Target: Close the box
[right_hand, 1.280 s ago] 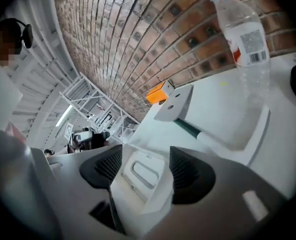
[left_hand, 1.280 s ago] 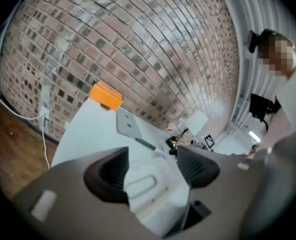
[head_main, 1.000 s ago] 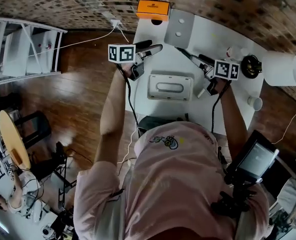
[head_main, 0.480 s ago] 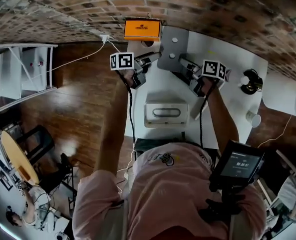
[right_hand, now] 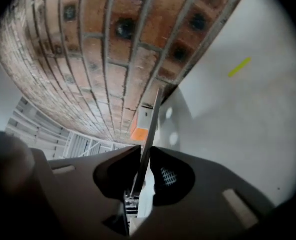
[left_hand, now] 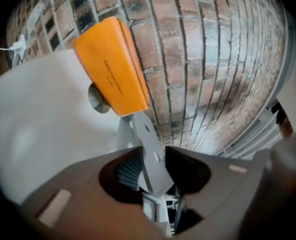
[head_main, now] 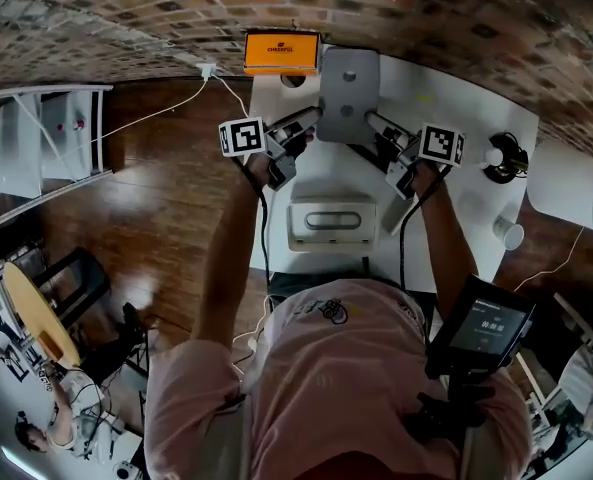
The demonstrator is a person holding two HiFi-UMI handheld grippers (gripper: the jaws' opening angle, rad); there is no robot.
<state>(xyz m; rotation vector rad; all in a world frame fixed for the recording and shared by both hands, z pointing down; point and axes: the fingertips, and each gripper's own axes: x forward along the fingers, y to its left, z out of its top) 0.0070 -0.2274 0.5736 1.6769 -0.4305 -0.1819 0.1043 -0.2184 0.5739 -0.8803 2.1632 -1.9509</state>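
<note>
The open box [head_main: 331, 223], white with a grey oblong inset, lies on the white table [head_main: 446, 98] in front of me. Beyond it is its flat grey lid [head_main: 348, 80] with two pale dots. My left gripper [head_main: 311, 120] holds the lid's left edge and my right gripper [head_main: 374, 121] its right edge, and both sets of jaws are closing on it. The left gripper view shows the lid [left_hand: 148, 149] as a slanted plate between that gripper's [left_hand: 150, 176] jaws. Seen from the right gripper [right_hand: 144, 160], the lid [right_hand: 150, 126] is a thin edge pinched tight.
An orange box [head_main: 281, 53] stands at the table's far edge against the brick wall. A black object [head_main: 506, 158], a small white cup [head_main: 509, 233] and a big white cylinder [head_main: 568, 183] are at the right. White shelving [head_main: 36, 148] stands on the floor at the left.
Both grippers have moved forward from either side of the box to the grey lid, and their jaws have closed from wide open onto its two side edges.
</note>
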